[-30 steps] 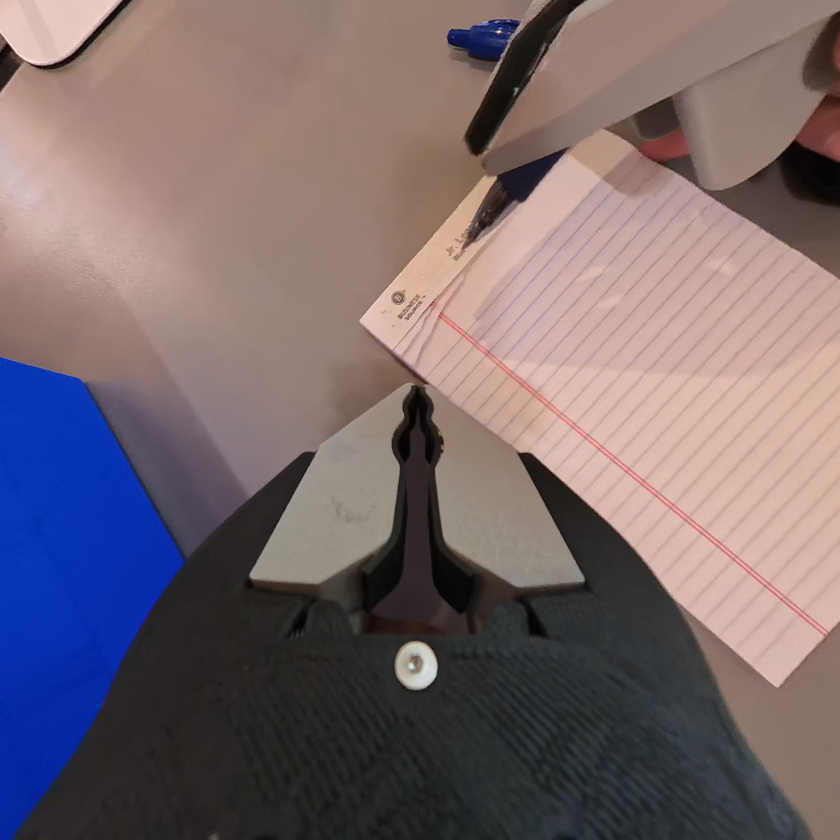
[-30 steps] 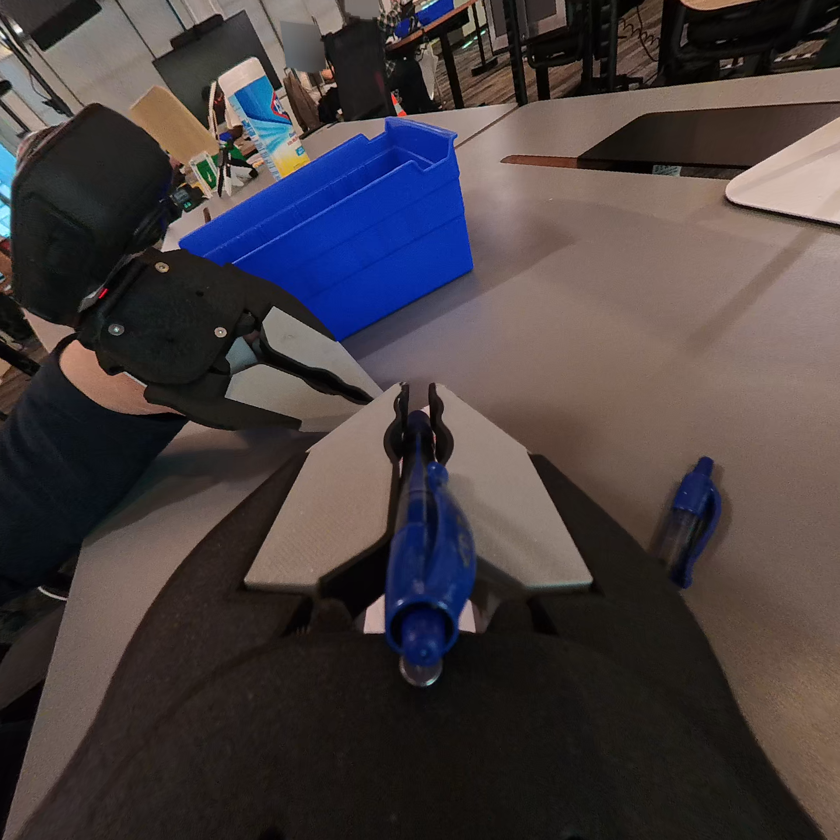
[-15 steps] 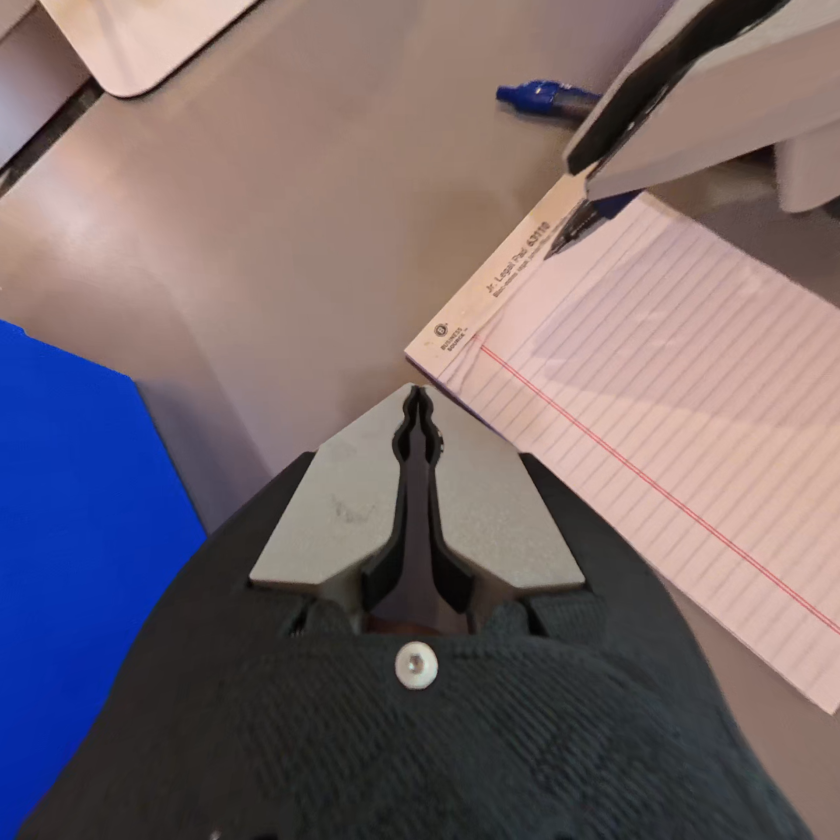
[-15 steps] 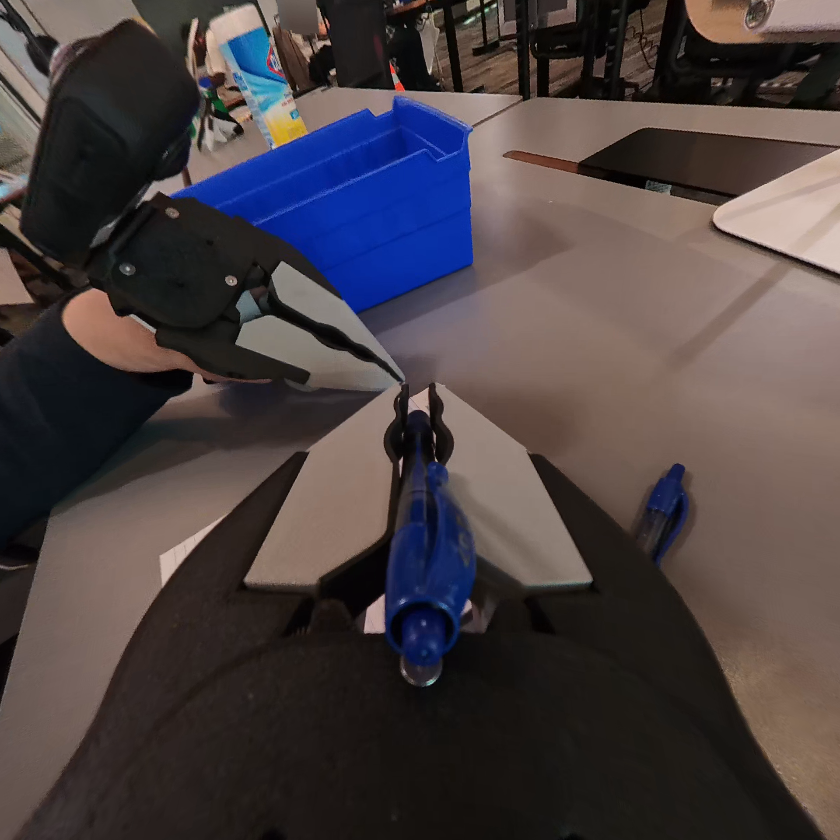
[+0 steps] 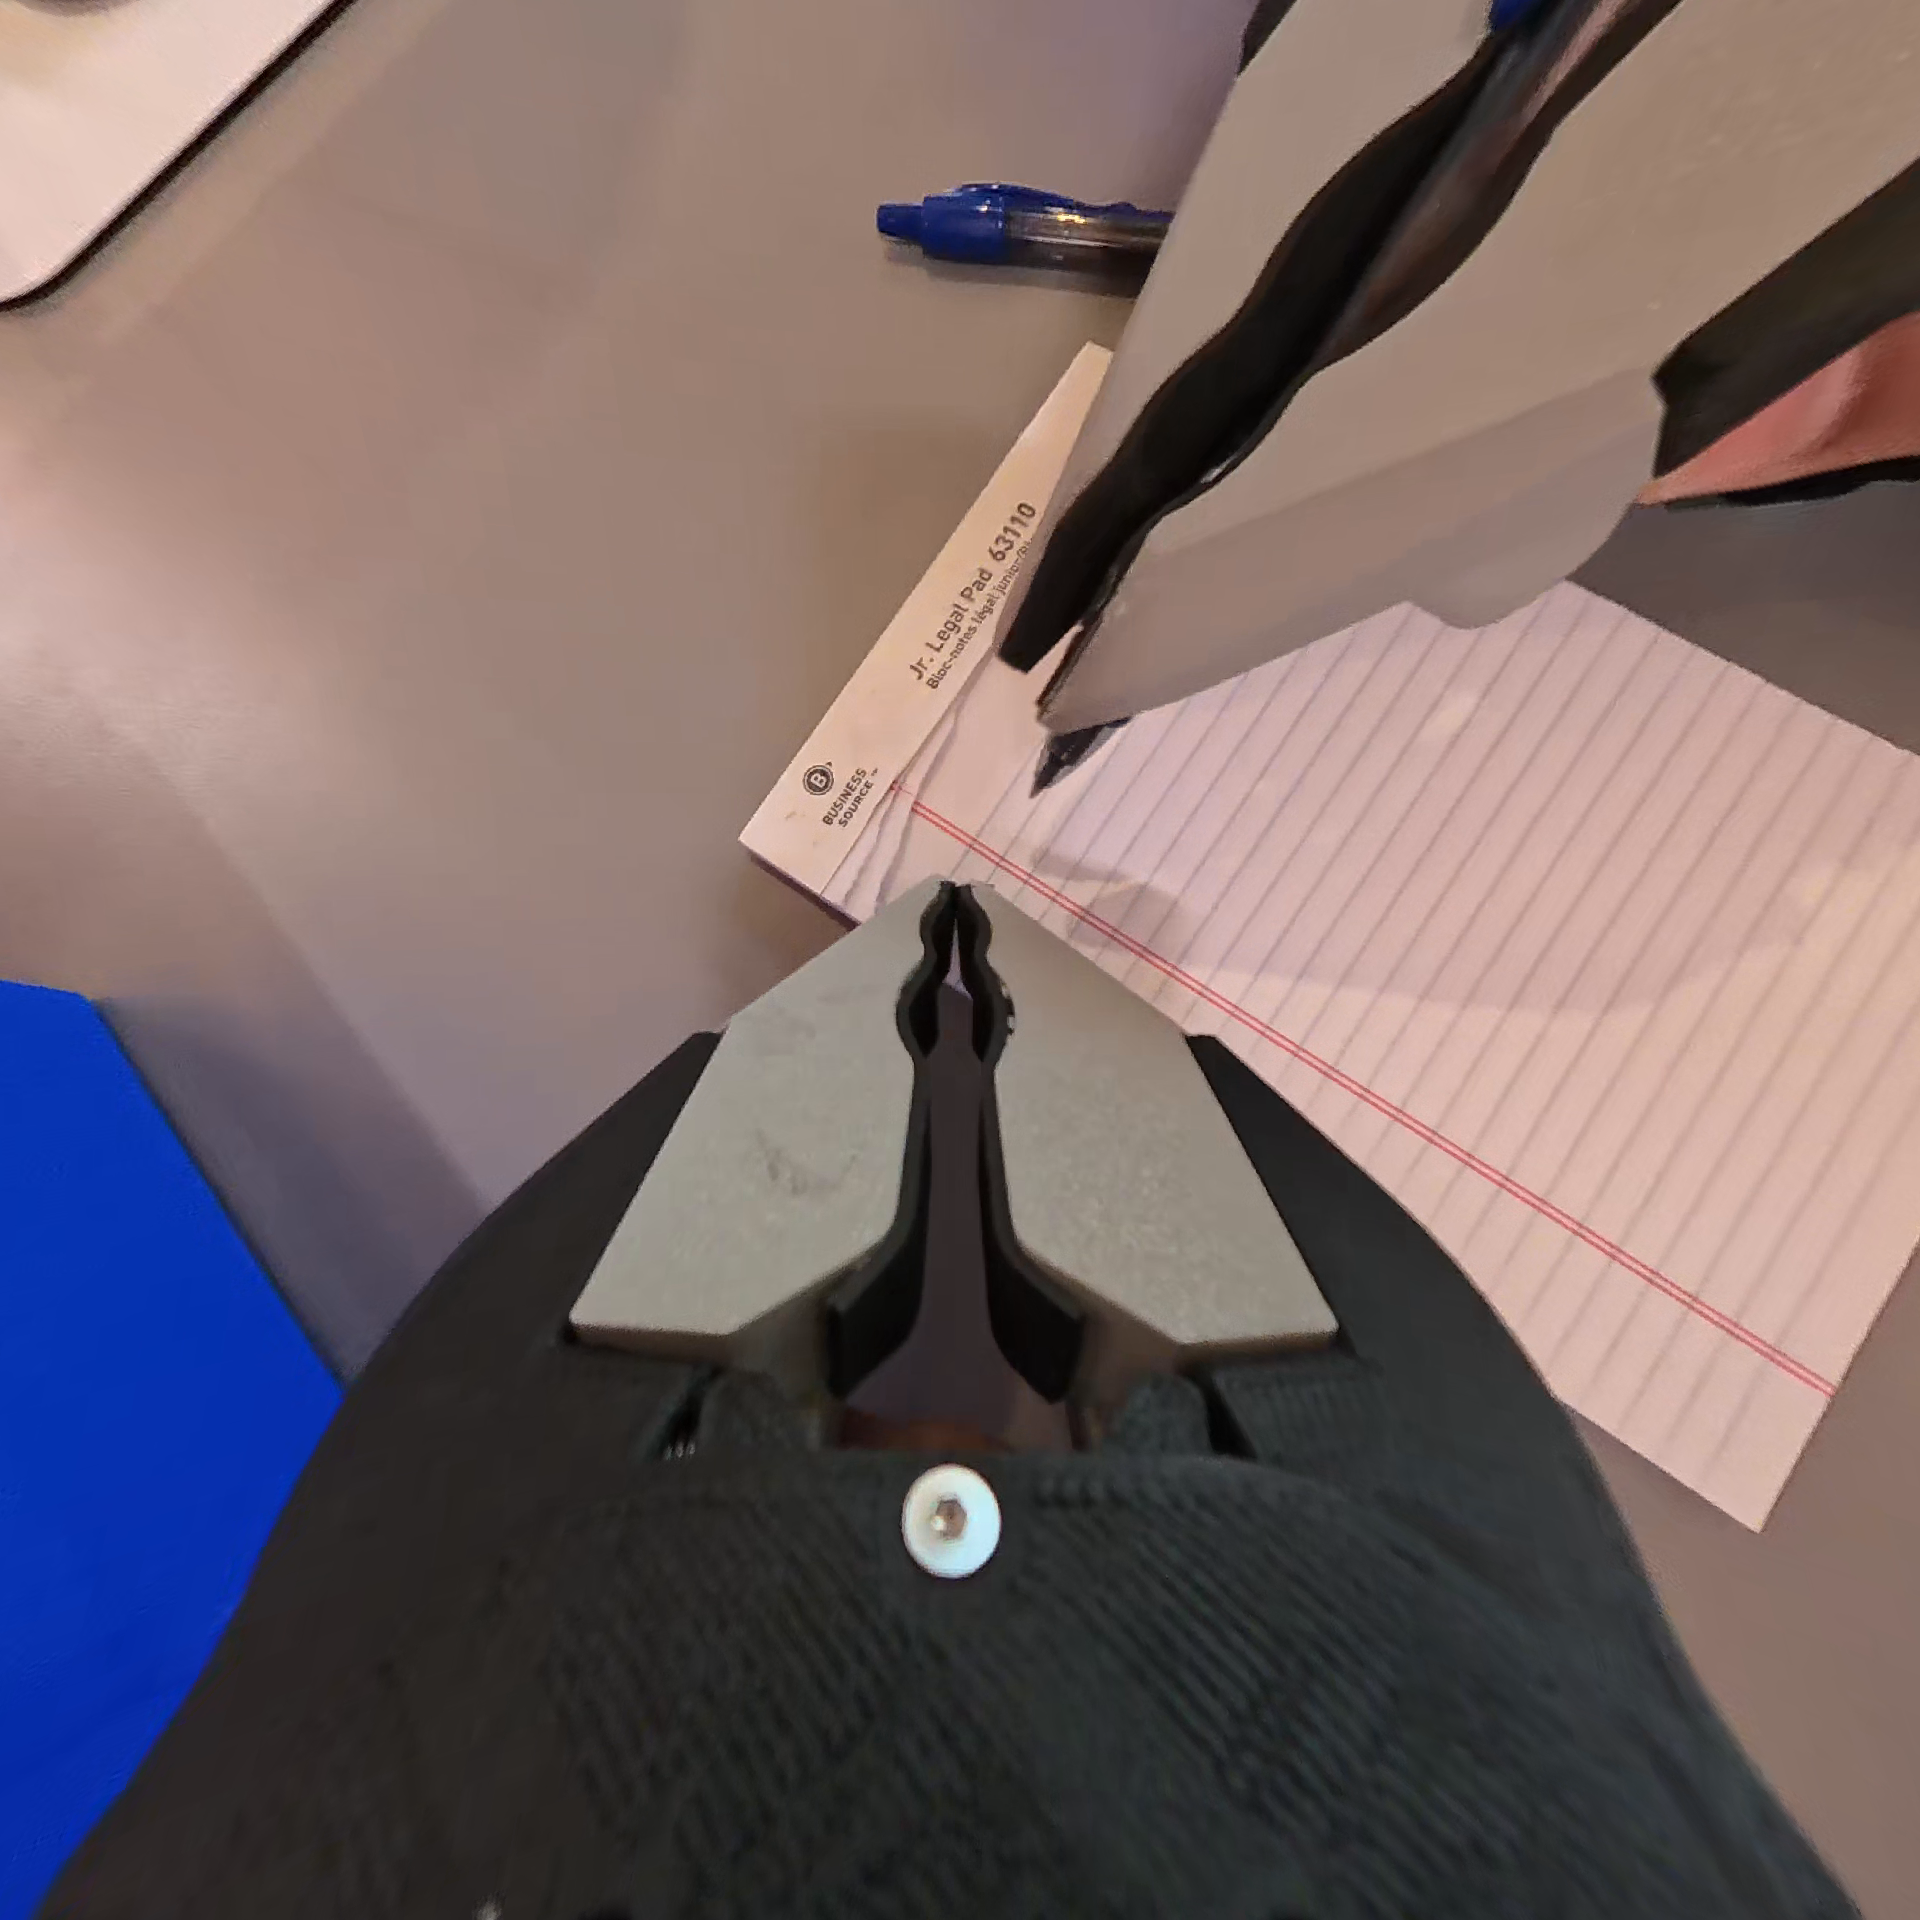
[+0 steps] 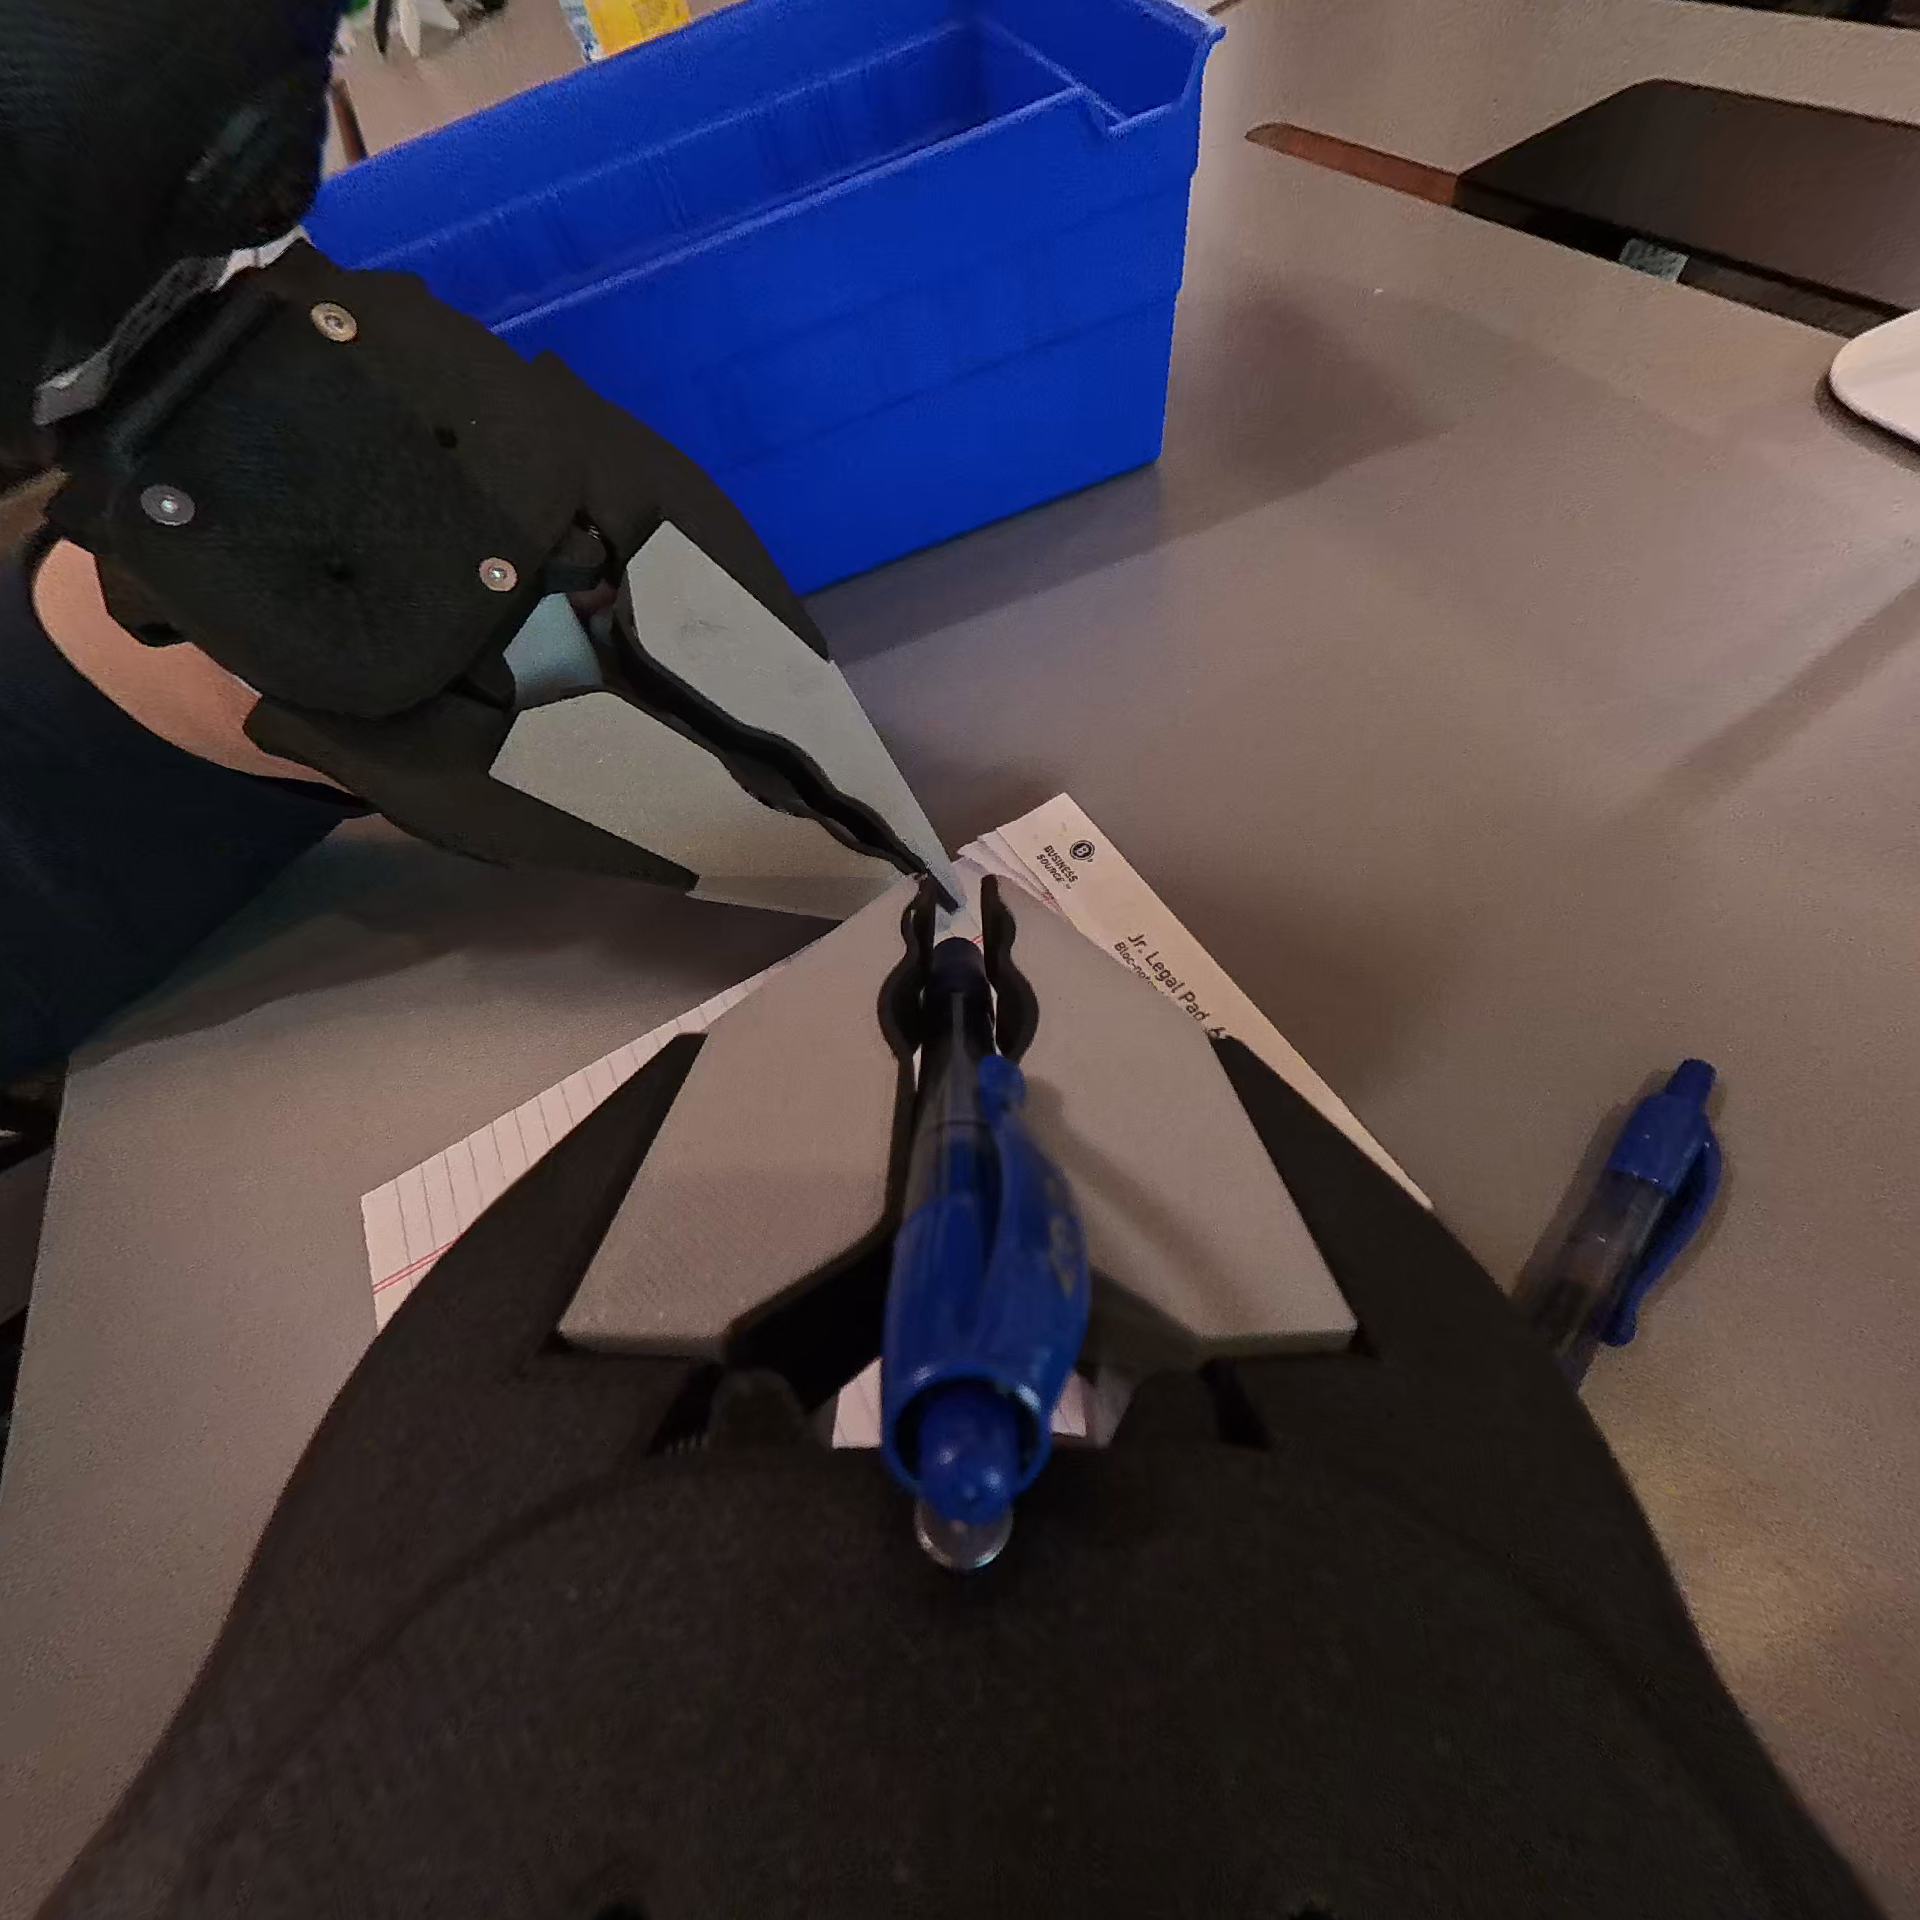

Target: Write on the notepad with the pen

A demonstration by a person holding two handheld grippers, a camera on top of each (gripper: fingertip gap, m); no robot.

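- The left gripper (image 5: 958,902) has its jaws closed together with nothing between them; its tips rest at the near left corner of the notepad (image 5: 1455,997), touching or just above the paper, I cannot tell which.
- In the right wrist view this left gripper (image 6: 925,873) comes in from the left, tilted downward, and a person's wrist in a dark sleeve (image 6: 125,831) holds it.
- The blue bin (image 6: 831,343) stands behind it on the grey table (image 6: 1455,675).
- The notepad lies flat on the table, its bound top strip toward the upper left in the left wrist view, its lined page running to the lower right.
- The right gripper (image 6: 954,914) is clamped on the blue pen (image 6: 977,1226); it leans down steeply over the top of the notepad.
- The pen's long axis runs along the fingers, tip (image 5: 1055,764) pointing down at the first lines of the page, cap end toward the camera.
- A second blue pen (image 6: 1631,1195) lies on the table just beside the notepad's right side.
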